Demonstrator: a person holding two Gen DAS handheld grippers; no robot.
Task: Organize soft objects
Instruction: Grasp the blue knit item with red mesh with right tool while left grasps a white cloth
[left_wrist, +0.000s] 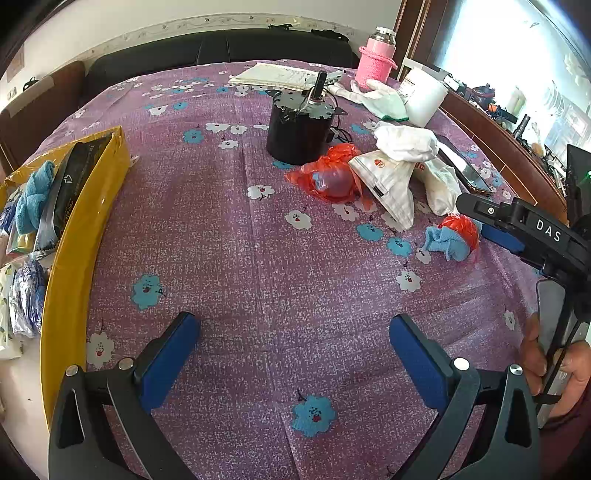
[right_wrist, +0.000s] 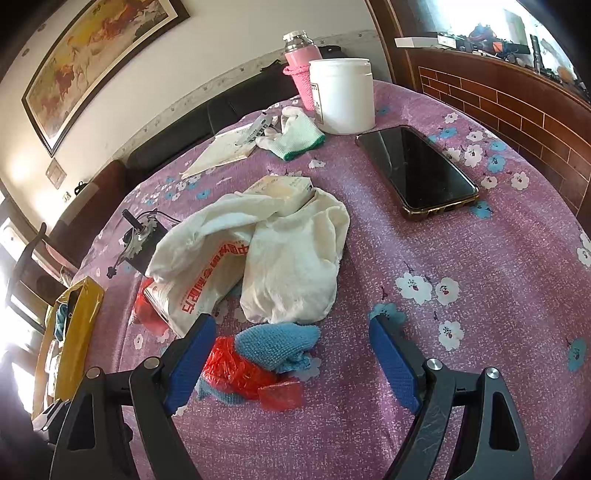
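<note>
A blue knitted cloth (right_wrist: 277, 341) bundled with a crumpled red plastic bag (right_wrist: 229, 369) lies on the purple floral tablecloth (right_wrist: 461, 332). My right gripper (right_wrist: 291, 325) is open around this bundle, which sits close to the left pad; the right pad stands well apart from it. The left wrist view shows the same bundle (left_wrist: 452, 236) at the right gripper's tip (left_wrist: 474, 218). My left gripper (left_wrist: 291, 325) is open over bare cloth, holding nothing. A yellow box (left_wrist: 79, 236) at the left holds a blue towel (left_wrist: 33, 199) and several packets.
Beyond the bundle lie a white cloth (right_wrist: 295, 258), a white printed bag (right_wrist: 199, 284) and another red bag (left_wrist: 328, 177). A phone (right_wrist: 417, 170), white jar (right_wrist: 343, 96), pink bottle (right_wrist: 299, 66), glove (right_wrist: 291, 136), papers (left_wrist: 273, 75) and a black cylinder (left_wrist: 299, 129) are on the table.
</note>
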